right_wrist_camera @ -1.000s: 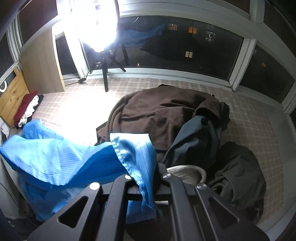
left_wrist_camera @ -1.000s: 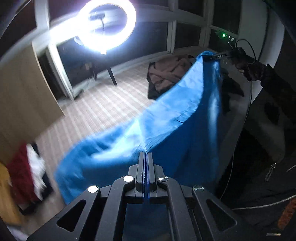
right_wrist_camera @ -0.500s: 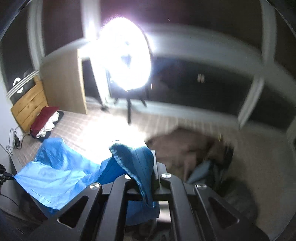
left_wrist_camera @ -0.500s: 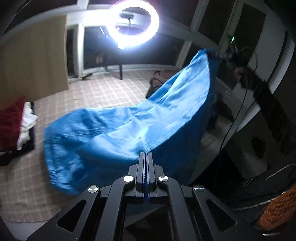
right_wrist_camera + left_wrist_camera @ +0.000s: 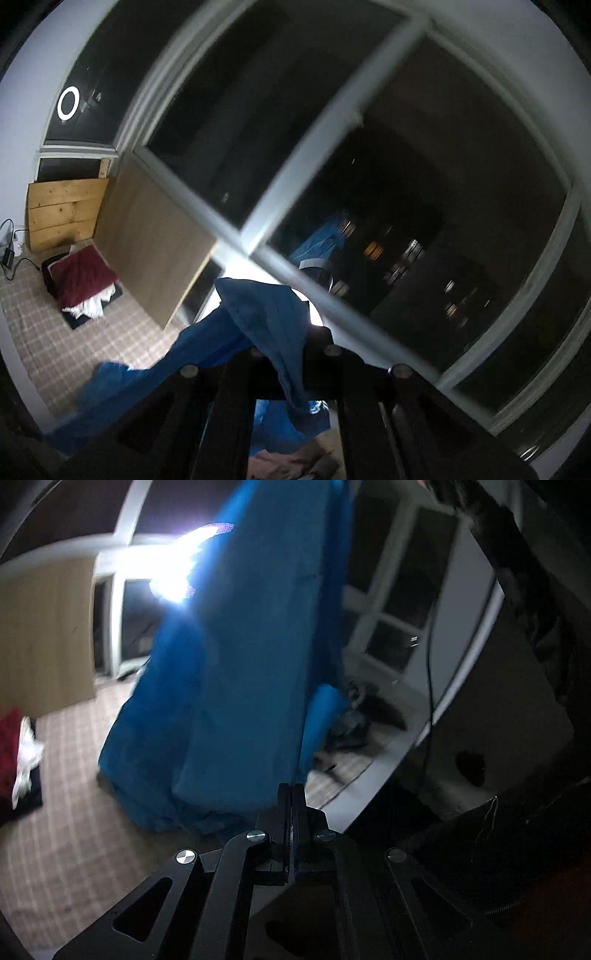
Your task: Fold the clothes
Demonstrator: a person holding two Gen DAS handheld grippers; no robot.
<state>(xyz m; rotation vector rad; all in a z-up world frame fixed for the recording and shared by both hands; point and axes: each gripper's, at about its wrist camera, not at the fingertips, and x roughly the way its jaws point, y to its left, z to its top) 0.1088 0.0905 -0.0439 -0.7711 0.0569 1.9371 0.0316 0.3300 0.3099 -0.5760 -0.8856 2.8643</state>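
Note:
A bright blue garment (image 5: 240, 672) hangs tall in the left wrist view, stretched from the top of the frame down to the floor. My left gripper (image 5: 291, 794) is shut on its lower edge. In the right wrist view my right gripper (image 5: 291, 354) is shut on another edge of the blue garment (image 5: 266, 317), which drapes over the fingers and trails down to the left. The right gripper is raised high and points at the dark windows.
A pile of dark clothes (image 5: 354, 727) lies on the checked mat by the window. A red and white stack of clothes (image 5: 81, 284) sits on the floor by a wooden board (image 5: 147, 243). A ring light (image 5: 177, 576) glares behind the garment.
The right gripper has lifted its edge of the garment high, so the cloth now hangs upright instead of spreading low. The right view swung from the floor up to the windows.

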